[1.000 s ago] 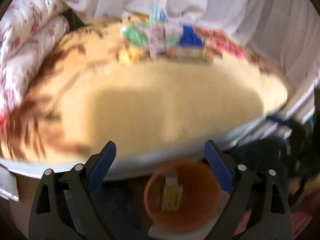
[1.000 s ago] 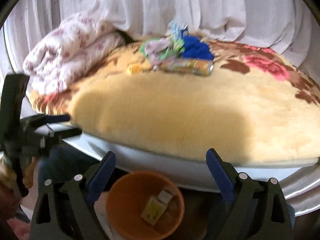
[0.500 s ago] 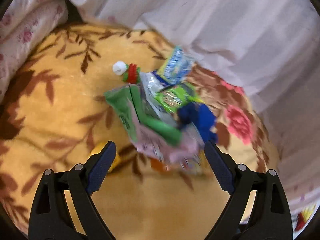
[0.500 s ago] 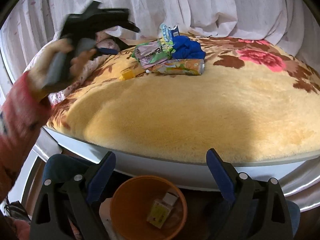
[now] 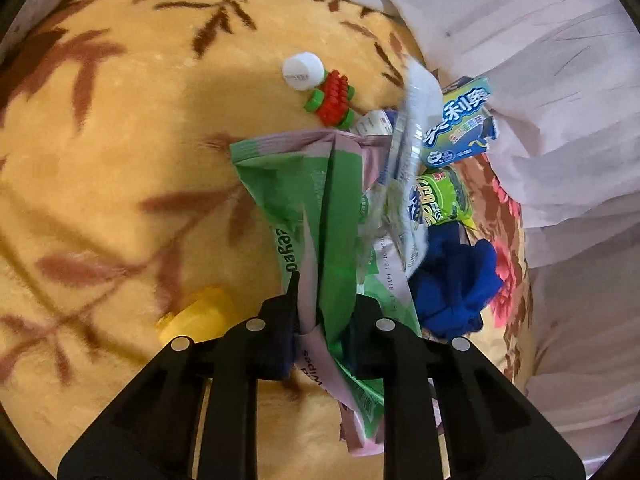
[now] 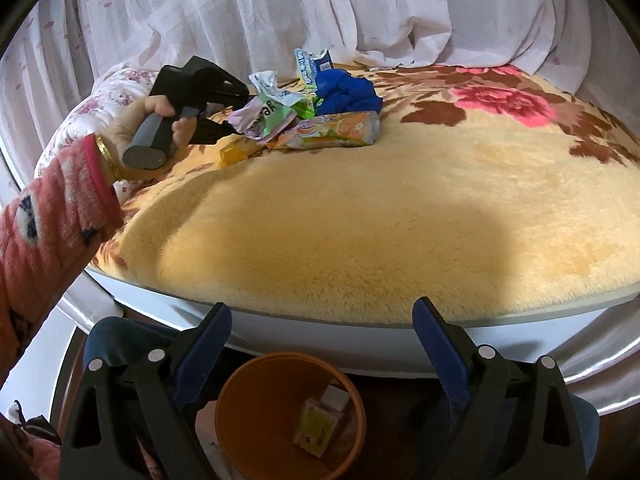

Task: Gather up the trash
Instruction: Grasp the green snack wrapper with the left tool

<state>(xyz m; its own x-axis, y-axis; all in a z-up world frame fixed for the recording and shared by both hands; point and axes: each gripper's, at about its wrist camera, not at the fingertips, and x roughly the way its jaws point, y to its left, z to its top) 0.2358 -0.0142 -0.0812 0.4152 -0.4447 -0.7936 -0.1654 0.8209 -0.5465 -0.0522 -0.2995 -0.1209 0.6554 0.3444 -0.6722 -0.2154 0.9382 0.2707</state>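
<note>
A pile of trash lies on the yellow blanket (image 5: pixel 120 184). My left gripper (image 5: pixel 324 320) is shut on a green and lilac wipes packet (image 5: pixel 316 208); it also shows in the right wrist view (image 6: pixel 268 114), pinched by the left gripper (image 6: pixel 236 116). Beside it lie a blue and green snack box (image 5: pixel 456 124), a green wrapper (image 5: pixel 436 200) and a crumpled blue cloth (image 5: pixel 452 280). My right gripper (image 6: pixel 320 340) is open and empty, above an orange bin (image 6: pixel 240 408) that holds a small yellow carton (image 6: pixel 316 428).
A white cap (image 5: pixel 302 71), a red and green toy (image 5: pixel 332 98) and a yellow lid (image 5: pixel 200 316) lie on the blanket. An orange drink packet (image 6: pixel 332 134) lies by the pile. White curtains (image 6: pixel 320 4) hang behind. A folded floral quilt (image 6: pixel 108 96) lies at left.
My left gripper moved from the bin up over the bed to the pile and shut on the wipes packet. My right gripper stayed above the bin, open.
</note>
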